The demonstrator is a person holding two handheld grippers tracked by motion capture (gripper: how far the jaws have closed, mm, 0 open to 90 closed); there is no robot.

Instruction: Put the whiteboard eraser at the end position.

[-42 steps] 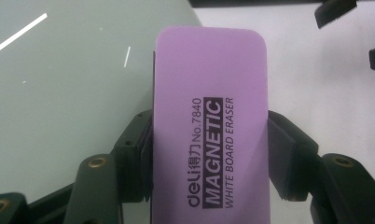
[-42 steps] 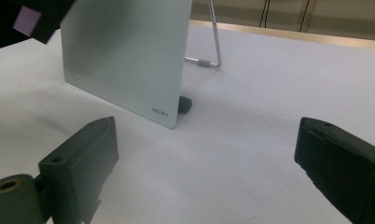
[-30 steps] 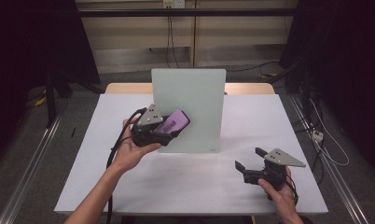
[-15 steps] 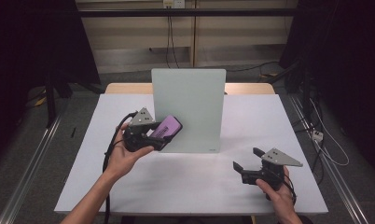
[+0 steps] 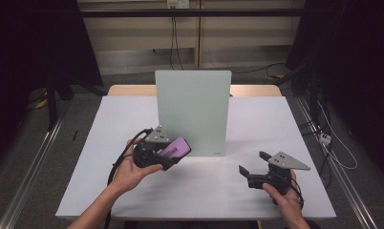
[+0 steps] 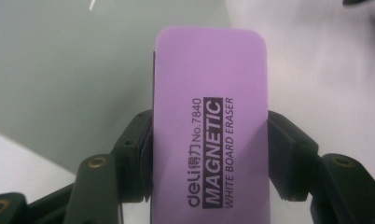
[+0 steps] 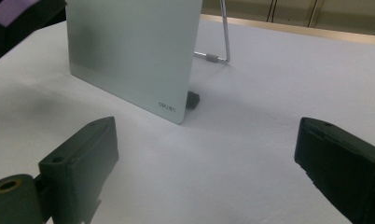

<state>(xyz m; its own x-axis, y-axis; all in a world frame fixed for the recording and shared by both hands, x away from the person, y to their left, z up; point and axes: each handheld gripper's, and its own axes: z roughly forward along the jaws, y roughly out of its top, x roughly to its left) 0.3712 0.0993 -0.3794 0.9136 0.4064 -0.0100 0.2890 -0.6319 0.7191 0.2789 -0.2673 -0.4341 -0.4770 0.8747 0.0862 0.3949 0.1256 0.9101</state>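
A purple magnetic whiteboard eraser [image 6: 211, 121] is clamped between the black jaws of my left gripper [image 6: 209, 154]. From above, the left gripper [image 5: 173, 155] holds the eraser [image 5: 176, 147] low over the table, just left of the upright pale-green glass board [image 5: 192, 107]. My right gripper [image 5: 253, 164] stands open near the table's front right, with nothing between its jaws. In the right gripper view the right gripper [image 7: 204, 154] points at the board's lower corner [image 7: 169, 105], and white tabletop fills the gap between its jaws.
The white table [image 5: 109, 181] carries the board on a wire stand [image 7: 220, 46] with a small black foot [image 7: 191, 99]. A black cable [image 5: 121, 160] trails from the left gripper. Rails and dark floor lie on both sides of the table.
My left gripper has come down and toward the front of the table with the eraser, off the board's face. The right gripper has stayed in place.
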